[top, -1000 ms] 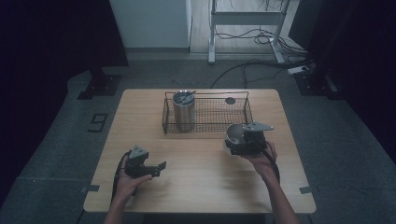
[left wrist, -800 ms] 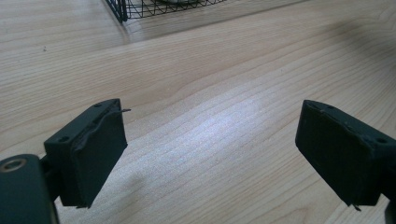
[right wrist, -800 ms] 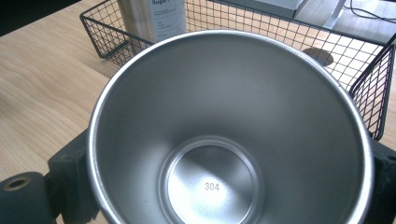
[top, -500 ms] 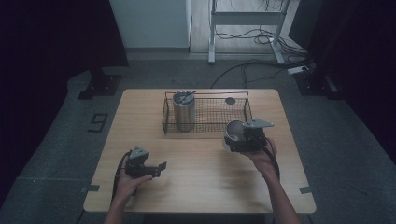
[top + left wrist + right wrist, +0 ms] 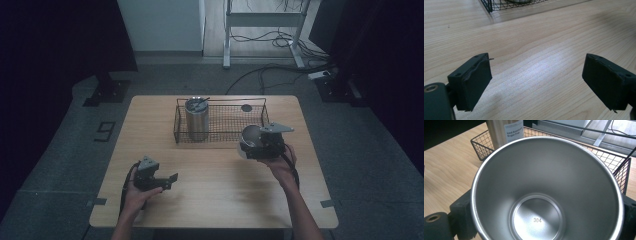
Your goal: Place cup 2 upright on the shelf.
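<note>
Nearest the bottom of the high view, the left tongs [image 5: 170, 181] sit low over the tabletop [image 5: 215, 200] at lower left of the frame, held in the person's left hand [image 5: 136, 192]. In the left gripper view the two black jaws stand wide apart with bare wood grain between them, so they carry nothing; they look parked out of the way while the other hand works.

Further up and right of centre, the right tongs [image 5: 252, 147] clamp a steel cup [image 5: 250, 137] by its sides. In the right gripper view the cup [image 5: 546, 192] opens toward the camera, its rim sweeping across the frame, "304" stamped on its bottom, and a jaw block dark at either flank. It appears lifted and tipped, just at the front edge of the wire basket [image 5: 225, 135]; that suggests it is being carried in or out of the basket, though which cannot be told.

Beyond it, inside the basket's left end, a tall metal tumbler [image 5: 196, 120] stands upright with a lid and what looks like a straw; its label shows at the top of the right gripper view [image 5: 511, 131]. A small dark disc [image 5: 246, 107] lies near the basket's far right corner; whether it is inside the basket is unclear.
</note>
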`<state>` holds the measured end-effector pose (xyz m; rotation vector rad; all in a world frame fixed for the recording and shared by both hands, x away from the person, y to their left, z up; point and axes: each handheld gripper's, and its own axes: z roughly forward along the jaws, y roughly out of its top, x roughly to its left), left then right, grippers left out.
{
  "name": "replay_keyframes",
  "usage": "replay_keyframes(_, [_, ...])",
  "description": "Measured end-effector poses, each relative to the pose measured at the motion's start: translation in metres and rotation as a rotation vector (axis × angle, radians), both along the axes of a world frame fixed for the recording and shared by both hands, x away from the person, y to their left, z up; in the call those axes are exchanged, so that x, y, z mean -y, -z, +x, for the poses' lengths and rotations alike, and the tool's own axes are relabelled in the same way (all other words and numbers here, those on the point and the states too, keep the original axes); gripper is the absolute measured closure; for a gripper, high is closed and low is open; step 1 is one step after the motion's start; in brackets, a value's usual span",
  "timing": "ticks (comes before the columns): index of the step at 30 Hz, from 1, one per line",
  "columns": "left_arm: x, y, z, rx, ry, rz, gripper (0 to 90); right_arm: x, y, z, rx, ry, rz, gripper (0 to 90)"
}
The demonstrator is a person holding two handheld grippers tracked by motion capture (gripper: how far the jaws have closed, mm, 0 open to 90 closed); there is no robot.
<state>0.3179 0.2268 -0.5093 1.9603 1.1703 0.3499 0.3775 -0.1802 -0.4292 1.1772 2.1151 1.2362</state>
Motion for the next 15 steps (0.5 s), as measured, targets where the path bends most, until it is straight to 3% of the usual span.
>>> replay_keyframes(15, [-0.001,0.0,0.0,0.002,-0.003,-0.003,8.8,0.001,-0.013,0.008,0.011,0.007,0.009,7.0])
